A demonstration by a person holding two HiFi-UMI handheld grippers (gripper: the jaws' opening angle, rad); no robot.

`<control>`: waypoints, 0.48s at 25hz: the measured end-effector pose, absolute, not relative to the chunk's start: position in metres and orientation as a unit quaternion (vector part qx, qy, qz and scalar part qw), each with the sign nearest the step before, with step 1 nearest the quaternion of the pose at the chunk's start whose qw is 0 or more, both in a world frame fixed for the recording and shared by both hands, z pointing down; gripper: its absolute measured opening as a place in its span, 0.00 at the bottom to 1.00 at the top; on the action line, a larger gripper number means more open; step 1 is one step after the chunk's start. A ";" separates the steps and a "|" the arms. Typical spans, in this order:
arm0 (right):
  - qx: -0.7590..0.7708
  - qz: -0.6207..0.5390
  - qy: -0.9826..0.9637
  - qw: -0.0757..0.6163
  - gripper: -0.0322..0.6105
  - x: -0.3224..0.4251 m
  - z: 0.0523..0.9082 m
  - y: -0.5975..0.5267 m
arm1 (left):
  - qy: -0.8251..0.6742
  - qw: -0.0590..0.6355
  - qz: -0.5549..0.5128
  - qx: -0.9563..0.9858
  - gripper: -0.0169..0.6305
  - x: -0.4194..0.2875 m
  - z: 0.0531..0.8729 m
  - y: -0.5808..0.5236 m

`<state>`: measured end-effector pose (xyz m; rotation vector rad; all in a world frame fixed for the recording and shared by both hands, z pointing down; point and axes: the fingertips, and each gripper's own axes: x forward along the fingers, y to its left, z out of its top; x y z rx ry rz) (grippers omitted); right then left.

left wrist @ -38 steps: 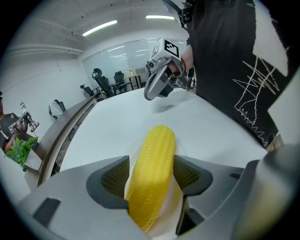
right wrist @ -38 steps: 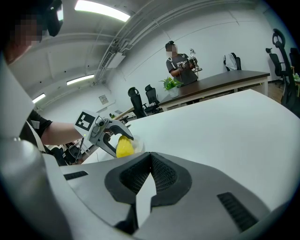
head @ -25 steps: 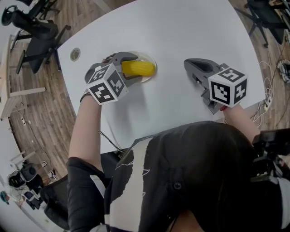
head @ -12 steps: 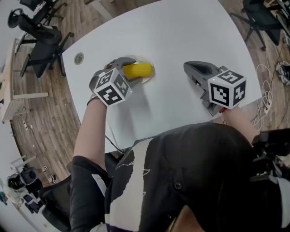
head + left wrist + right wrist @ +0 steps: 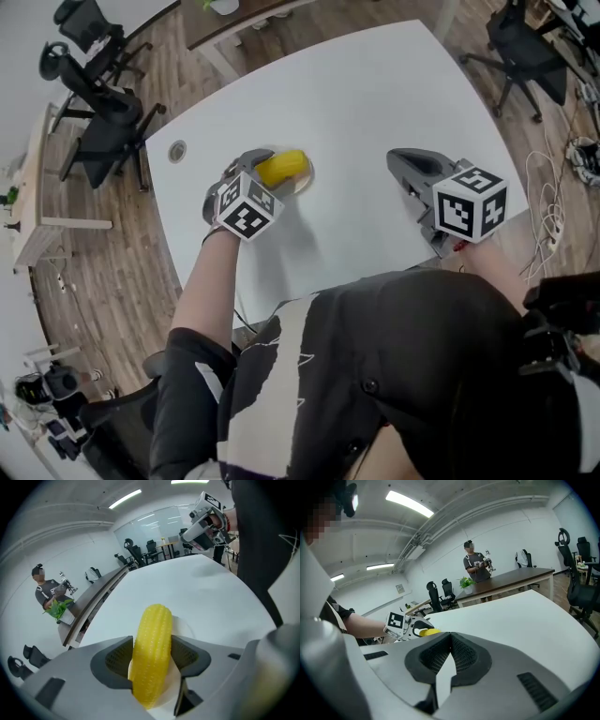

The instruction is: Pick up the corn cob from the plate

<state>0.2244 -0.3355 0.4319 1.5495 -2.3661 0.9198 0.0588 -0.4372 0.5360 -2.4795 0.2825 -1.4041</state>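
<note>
A yellow corn cob lies on a small pale plate on the white table. My left gripper reaches down over it. In the left gripper view the corn cob stands lengthwise between the jaws, which have just been closing. Both dark pads touch its sides, and the plate shows beneath. My right gripper hovers to the right, well apart from the plate. It is shut with nothing between its pads.
A round cable grommet sits in the table left of the plate. Office chairs stand on the wooden floor at the left and at the top right. Cables lie on the floor at the right. A person stands beyond a far desk.
The left gripper has rolled and tilted over the corn cob while staying at the plate. The right gripper has risen a little. The head view has shifted.
</note>
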 end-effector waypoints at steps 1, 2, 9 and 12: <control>0.521 0.305 -0.793 0.081 0.07 0.226 0.429 -0.333 | 0.112 0.139 -0.481 -0.858 0.43 0.059 0.533 -0.439; 0.523 0.303 -0.793 0.080 0.07 0.227 0.426 -0.329 | 0.124 0.137 -0.478 -0.859 0.43 0.059 0.529 -0.440; 0.530 0.290 -0.793 0.073 0.07 0.232 0.410 -0.307 | 0.168 0.142 -0.443 -0.869 0.40 0.061 0.503 -0.430; 0.532 0.282 -0.795 0.071 0.07 0.232 0.404 -0.294 | 0.196 0.126 -0.420 -0.877 0.40 0.058 0.494 -0.425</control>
